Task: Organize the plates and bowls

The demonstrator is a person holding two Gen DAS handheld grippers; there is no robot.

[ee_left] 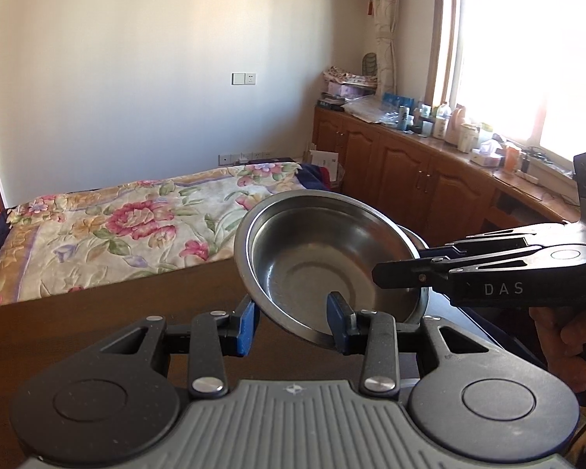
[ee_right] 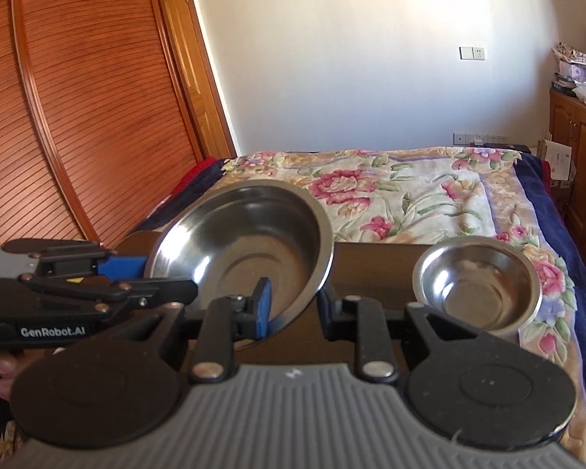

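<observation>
A wide steel bowl (ee_left: 328, 258) is tilted and lifted above the dark wooden table (ee_left: 97, 312), held at two sides of its rim. My left gripper (ee_left: 293, 324) straddles its near rim, one blue pad inside and one outside. My right gripper (ee_right: 293, 305) also straddles the bowl's (ee_right: 250, 246) rim; in the left wrist view it comes in from the right (ee_left: 394, 273). In the right wrist view the left gripper (ee_right: 136, 273) comes in from the left. A smaller steel bowl (ee_right: 476, 285) sits upright on the table to the right.
A bed with a floral cover (ee_right: 429, 199) lies just beyond the table's far edge. Wooden cabinets with a cluttered top (ee_left: 429, 148) run under the window at right. A slatted wooden wardrobe (ee_right: 78, 97) stands at left.
</observation>
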